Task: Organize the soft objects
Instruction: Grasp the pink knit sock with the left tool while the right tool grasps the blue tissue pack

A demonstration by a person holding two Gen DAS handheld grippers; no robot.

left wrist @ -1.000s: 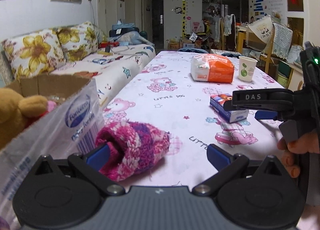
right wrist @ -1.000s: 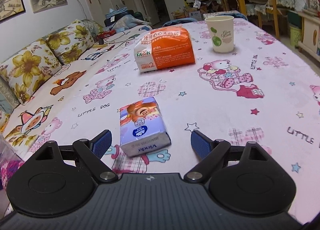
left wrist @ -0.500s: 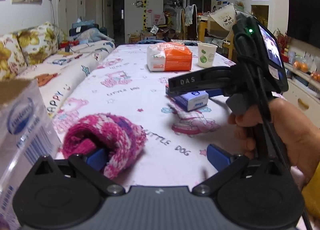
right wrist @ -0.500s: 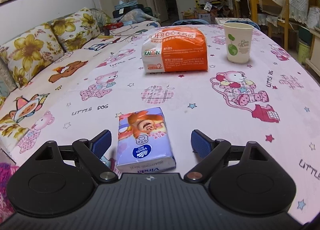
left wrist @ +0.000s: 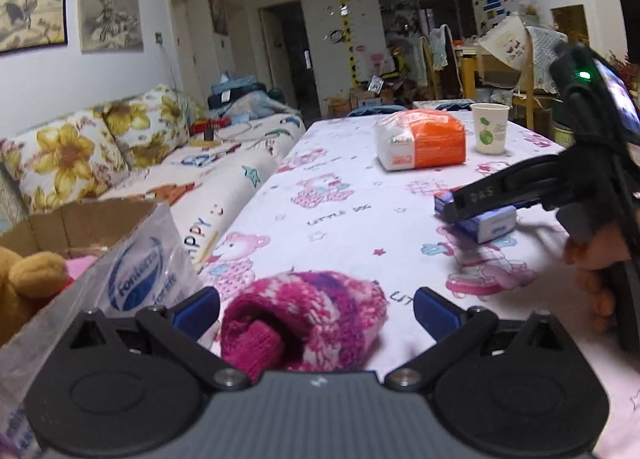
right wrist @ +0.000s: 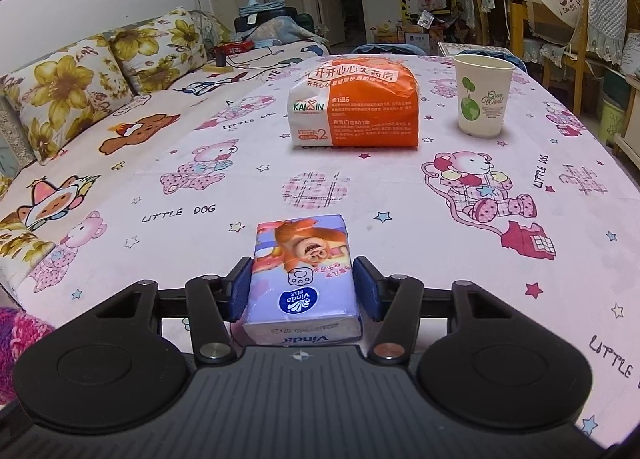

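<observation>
A pink knitted hat (left wrist: 308, 311) lies on the table between the fingers of my left gripper (left wrist: 316, 309), which is open around it. A blue Vinda tissue pack (right wrist: 304, 271) lies on the tablecloth; my right gripper (right wrist: 304, 289) is shut on its sides. The pack also shows in the left wrist view (left wrist: 484, 223), under the right gripper's black arm (left wrist: 520, 187). The hat's edge shows at the lower left of the right wrist view (right wrist: 16, 343).
A cardboard box (left wrist: 80, 219) with a brown plush toy (left wrist: 24, 283) and a clear plastic bag (left wrist: 140, 271) stands at the left. An orange-white tissue bag (right wrist: 356, 107) and a paper cup (right wrist: 482, 95) stand farther back. A sofa (right wrist: 100, 107) runs along the left.
My right gripper has closed its fingers onto the tissue pack. My left gripper has shifted so that the knitted hat sits centred between its open fingers.
</observation>
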